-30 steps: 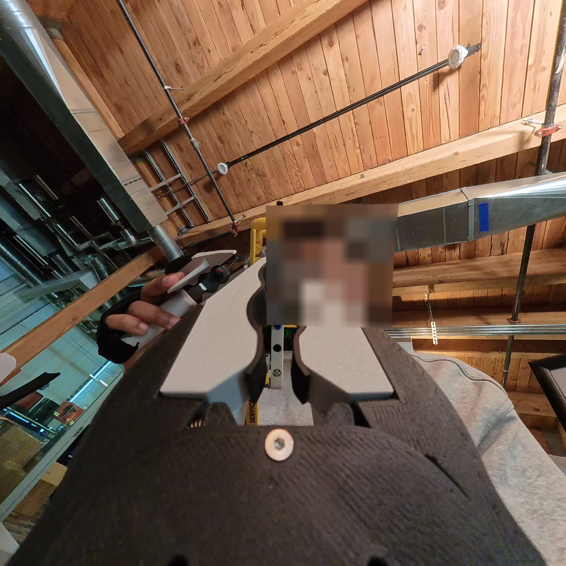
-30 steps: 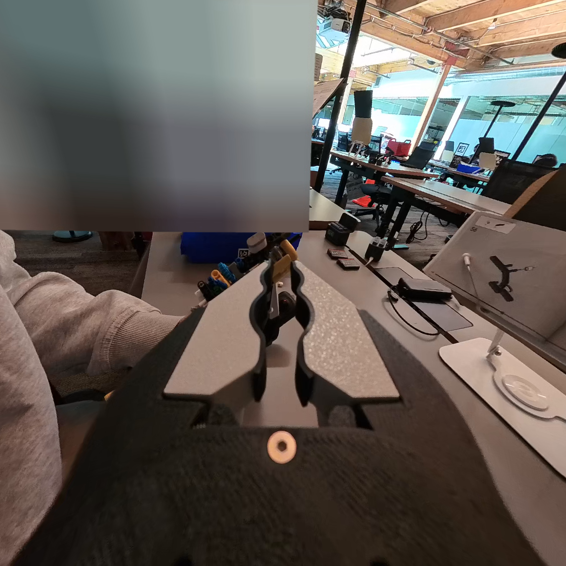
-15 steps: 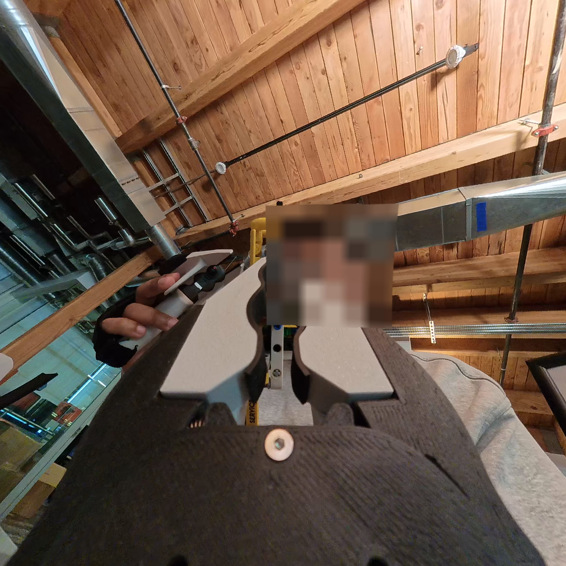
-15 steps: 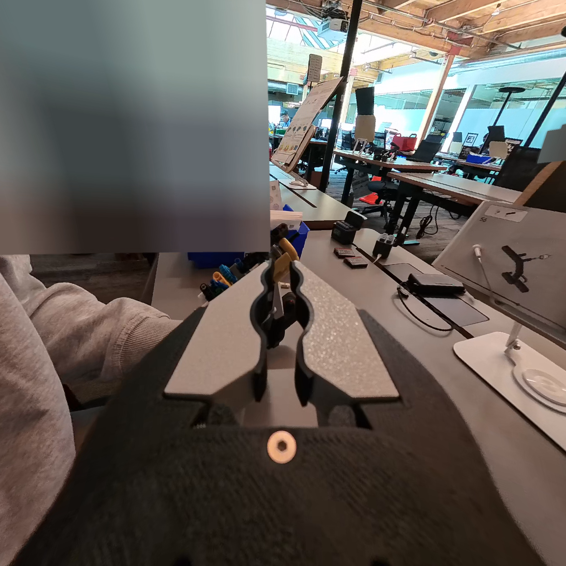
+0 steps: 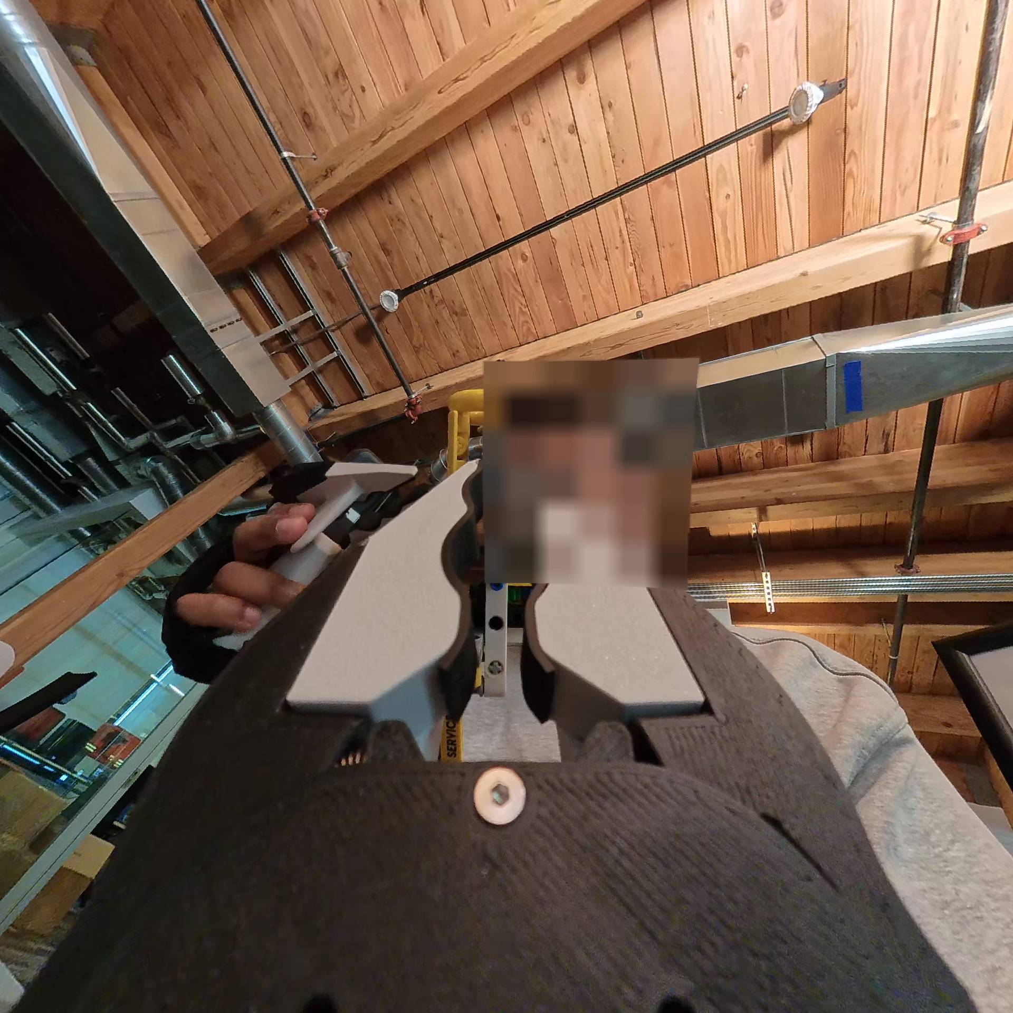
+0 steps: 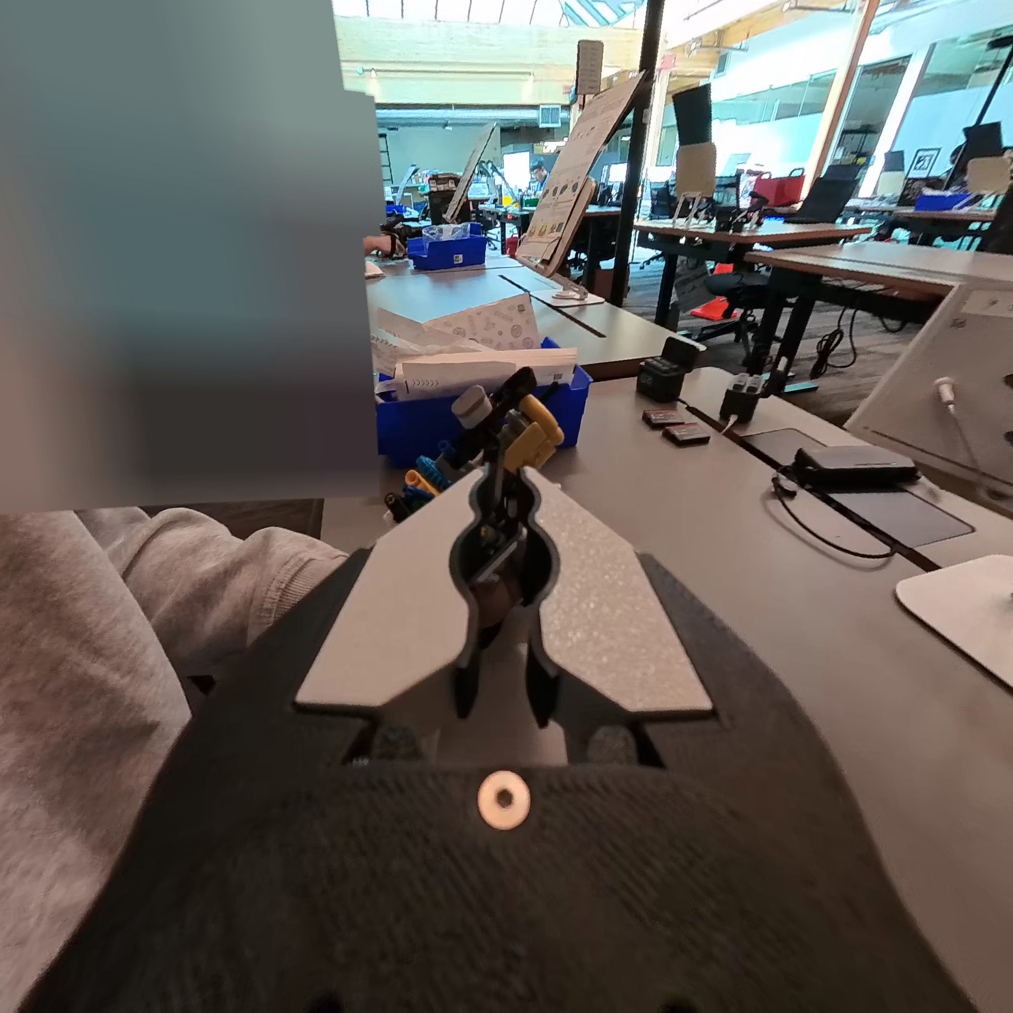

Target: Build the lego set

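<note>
The left gripper [image 5: 496, 553] pointed up toward the wooden ceiling [image 5: 548, 164], its jaws clamped on the lego model [image 5: 496, 630], of which a pale grey beam with holes and a yellow strip showed in the narrow gap between the fingers. Beyond it to the left, a hand [image 5: 241, 575] in a dark fingerless glove held the handle of the right gripper [image 5: 356, 482].

In the right wrist view, the right gripper [image 6: 504, 493] had its jaws together on the same lego model [image 6: 510, 433], whose yellow, black and grey parts stuck out past the fingertips. The model was held above the grey table [image 6: 685, 548], just in front of a blue bin [image 6: 482, 416] stuffed with papers. A grey sleeve [image 6: 137, 592] lay at the near left, and a small dark device [image 6: 855, 466] with a cable sat to the right.
</note>
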The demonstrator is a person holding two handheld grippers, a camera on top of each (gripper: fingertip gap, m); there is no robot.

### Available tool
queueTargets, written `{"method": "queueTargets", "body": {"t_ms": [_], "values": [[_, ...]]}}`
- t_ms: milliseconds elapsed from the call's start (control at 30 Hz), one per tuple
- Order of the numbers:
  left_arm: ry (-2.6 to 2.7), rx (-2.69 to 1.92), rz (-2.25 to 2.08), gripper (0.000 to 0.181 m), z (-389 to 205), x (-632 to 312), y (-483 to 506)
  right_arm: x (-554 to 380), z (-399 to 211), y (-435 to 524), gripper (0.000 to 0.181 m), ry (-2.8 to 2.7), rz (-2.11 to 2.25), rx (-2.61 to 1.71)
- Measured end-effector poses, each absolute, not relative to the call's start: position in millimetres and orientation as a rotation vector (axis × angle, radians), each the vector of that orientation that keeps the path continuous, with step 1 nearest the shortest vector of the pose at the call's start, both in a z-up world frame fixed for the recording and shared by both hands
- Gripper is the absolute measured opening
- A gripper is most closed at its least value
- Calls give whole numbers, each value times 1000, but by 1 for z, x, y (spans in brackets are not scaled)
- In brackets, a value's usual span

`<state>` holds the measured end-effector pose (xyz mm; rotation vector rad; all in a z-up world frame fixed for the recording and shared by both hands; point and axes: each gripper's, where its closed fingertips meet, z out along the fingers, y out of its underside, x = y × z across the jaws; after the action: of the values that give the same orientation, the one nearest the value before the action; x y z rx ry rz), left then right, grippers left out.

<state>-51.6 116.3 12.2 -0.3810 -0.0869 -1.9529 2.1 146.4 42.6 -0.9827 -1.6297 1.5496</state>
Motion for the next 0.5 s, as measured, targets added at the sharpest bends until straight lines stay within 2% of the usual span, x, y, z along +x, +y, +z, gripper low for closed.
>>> {"method": "queueTargets", "body": {"t_ms": [500], "values": [[-81, -395, -1955, 5, 12, -49, 117, -6, 31, 131, 12, -1660, 1549, -1009]]}}
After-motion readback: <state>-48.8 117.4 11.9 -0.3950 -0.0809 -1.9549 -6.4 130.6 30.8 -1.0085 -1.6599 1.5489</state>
